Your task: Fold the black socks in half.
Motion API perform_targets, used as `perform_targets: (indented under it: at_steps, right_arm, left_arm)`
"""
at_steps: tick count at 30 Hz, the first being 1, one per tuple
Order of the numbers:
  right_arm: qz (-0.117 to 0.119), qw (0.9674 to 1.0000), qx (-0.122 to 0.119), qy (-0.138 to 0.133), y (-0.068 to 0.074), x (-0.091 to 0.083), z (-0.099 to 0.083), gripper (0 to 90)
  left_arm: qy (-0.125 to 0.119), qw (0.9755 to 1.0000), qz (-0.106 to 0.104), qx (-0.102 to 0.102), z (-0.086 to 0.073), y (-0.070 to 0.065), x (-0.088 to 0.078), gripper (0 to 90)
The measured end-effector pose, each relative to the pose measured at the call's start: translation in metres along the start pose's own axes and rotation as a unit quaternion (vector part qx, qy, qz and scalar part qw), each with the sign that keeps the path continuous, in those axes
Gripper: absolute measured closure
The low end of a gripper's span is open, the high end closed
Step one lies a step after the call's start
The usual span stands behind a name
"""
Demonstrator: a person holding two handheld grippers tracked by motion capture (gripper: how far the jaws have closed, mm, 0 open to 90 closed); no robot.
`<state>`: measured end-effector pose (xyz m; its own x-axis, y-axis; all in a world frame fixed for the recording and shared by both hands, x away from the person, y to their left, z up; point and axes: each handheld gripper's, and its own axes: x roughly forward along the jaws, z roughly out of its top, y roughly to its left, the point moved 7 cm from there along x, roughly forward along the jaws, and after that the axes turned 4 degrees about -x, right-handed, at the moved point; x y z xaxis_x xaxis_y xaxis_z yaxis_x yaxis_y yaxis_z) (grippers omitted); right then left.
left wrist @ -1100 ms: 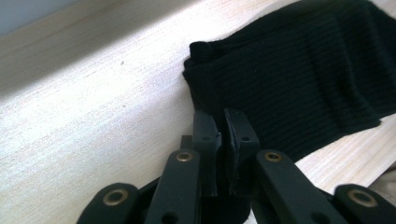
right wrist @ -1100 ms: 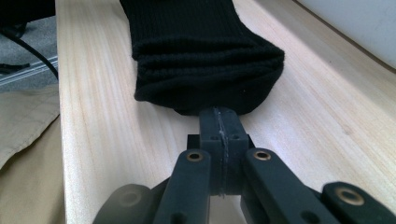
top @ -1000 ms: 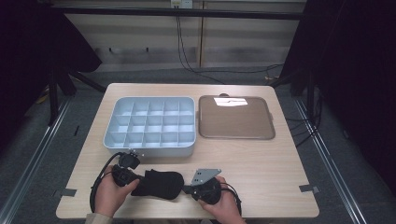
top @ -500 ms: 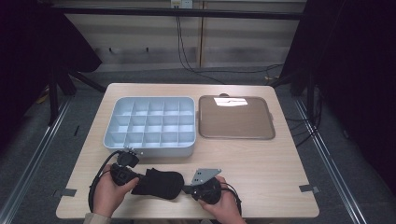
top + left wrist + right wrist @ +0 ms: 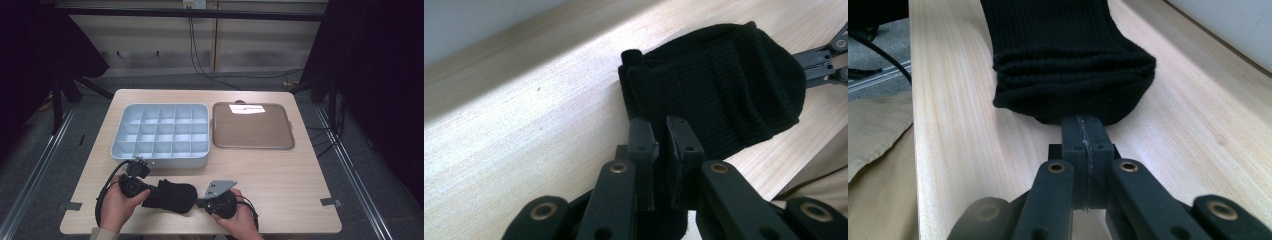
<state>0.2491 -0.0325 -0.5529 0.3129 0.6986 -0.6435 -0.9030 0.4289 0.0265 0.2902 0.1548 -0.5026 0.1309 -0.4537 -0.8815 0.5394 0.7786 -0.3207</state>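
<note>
Little has shifted since a second ago: the folded black sock [image 5: 169, 196] stays at the table's [image 5: 290, 185] near edge. Left gripper [image 5: 659, 135] pinches its cuff end, jaws slightly parted; right gripper [image 5: 1083, 131] sits clenched against the other end.

grippers: left gripper [image 5: 134, 186] and right gripper [image 5: 220, 204] both matte black, brass-ringed pivots
plate: grey three-cornered one [image 5: 220, 188] on the right
cables: black loops [image 5: 102, 197]
sleeve: beige-ish cuff [image 5: 102, 233], near left
</note>
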Motion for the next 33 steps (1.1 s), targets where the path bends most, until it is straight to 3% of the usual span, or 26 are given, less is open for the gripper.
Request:
perform_targets:
  at_steps: [33]
  right_arm:
    - [-0.001,1.0000,-0.001,0.001,0.000,0.001,0.001,90.0]
  left_arm:
    - [0.006,0.9998,-0.006,0.015,0.011,-0.015,-0.002,82.1]
